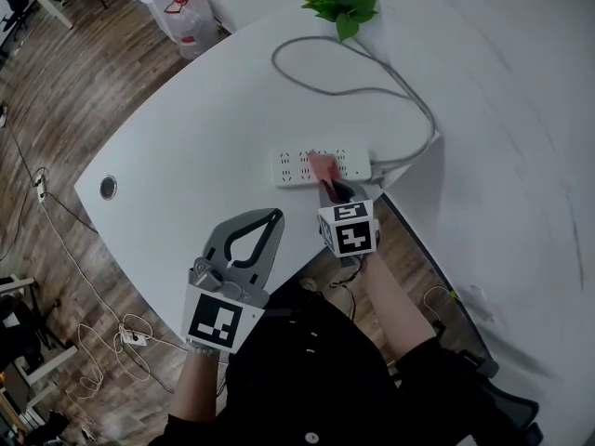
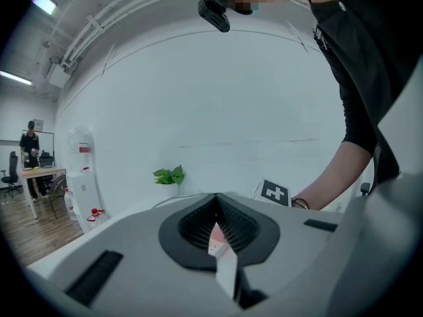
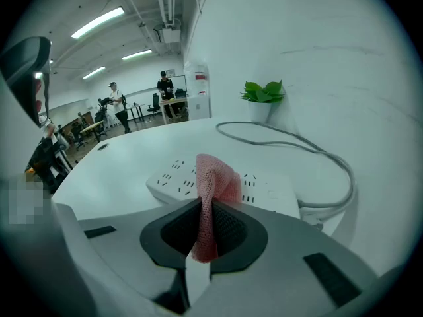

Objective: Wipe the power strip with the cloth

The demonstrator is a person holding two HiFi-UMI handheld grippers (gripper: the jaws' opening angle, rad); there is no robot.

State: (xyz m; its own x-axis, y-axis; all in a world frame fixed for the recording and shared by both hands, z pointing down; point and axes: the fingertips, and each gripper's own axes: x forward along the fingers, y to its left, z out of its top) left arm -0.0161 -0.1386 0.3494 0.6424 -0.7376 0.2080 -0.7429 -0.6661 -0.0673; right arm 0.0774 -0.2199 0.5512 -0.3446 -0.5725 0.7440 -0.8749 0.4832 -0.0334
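Power strip (image 1: pixel 293 166) (middle under cloth (image 1: pixel 323 167))

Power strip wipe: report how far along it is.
Done: the cloth is picked up and pinched in the right gripper. In hand: it sits over the middle of the power strip. Left: the wiping strokes along the strip; how much is already wiped cannot be told. The left gripper is shut, empty, back at the table edge.
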